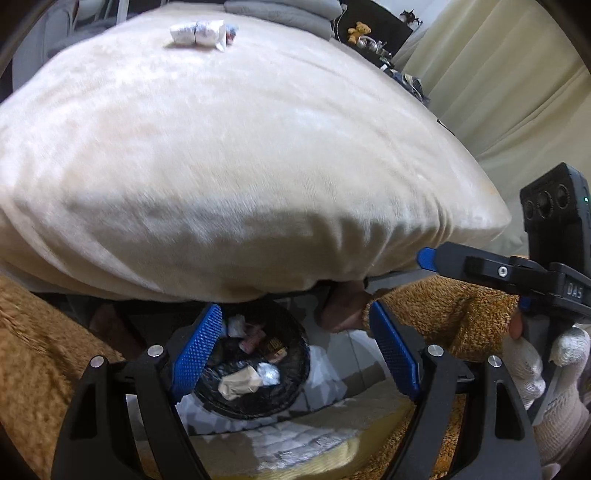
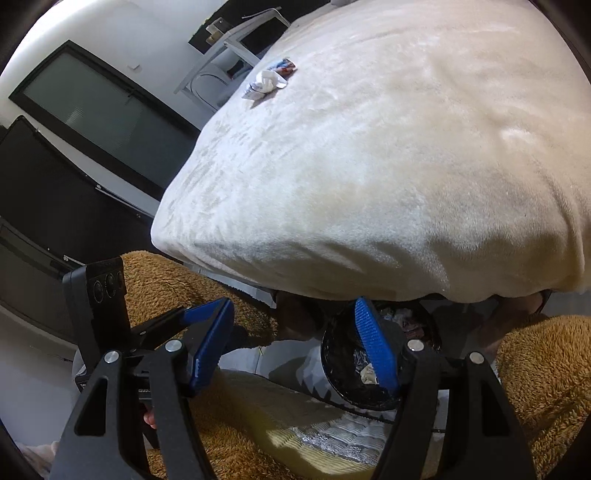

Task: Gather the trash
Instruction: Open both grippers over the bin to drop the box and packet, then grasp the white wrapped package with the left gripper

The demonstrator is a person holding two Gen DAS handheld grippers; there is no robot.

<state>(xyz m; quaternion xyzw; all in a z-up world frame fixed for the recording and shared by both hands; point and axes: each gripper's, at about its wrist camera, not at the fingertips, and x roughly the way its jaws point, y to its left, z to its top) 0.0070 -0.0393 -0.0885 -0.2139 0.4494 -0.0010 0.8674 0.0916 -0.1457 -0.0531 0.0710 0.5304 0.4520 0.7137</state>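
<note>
Two hand-held grippers hang over a black bin beside a cream bed. In the left wrist view, the left gripper [image 1: 295, 354] stands wide, its blue pads [image 1: 197, 347] spread and holding nothing, with the bin [image 1: 291, 365] framed between them at lower center. The bin is lined in black plastic and holds crumpled paper [image 1: 238, 384], a foil scrap [image 1: 267, 373] and a few wrappers [image 1: 253, 338].

A crumpled white wrapper [image 1: 201, 33] lies on the bed [image 1: 236, 166] at the upper left of that frame, well apart from both tools. The right gripper [image 1: 426, 258] enters from the right edge, held by a hand [image 1: 543, 373] in a white knit glove; its state cannot be told from this angle.

In the right wrist view, the right gripper [image 2: 295, 347] is also spread wide and holds nothing. The bin [image 2: 340, 365] sits at lower center, partly behind its right pad [image 2: 373, 347]. The same wrapper [image 2: 267, 81] rests on the bed [image 2: 388, 166] in the upper middle. The left gripper [image 2: 207, 314] shows at lower left. A brown fleece blanket [image 2: 177, 284] lies under the bed's edge, and a dark window [image 2: 99, 110] fills the upper left.
</note>
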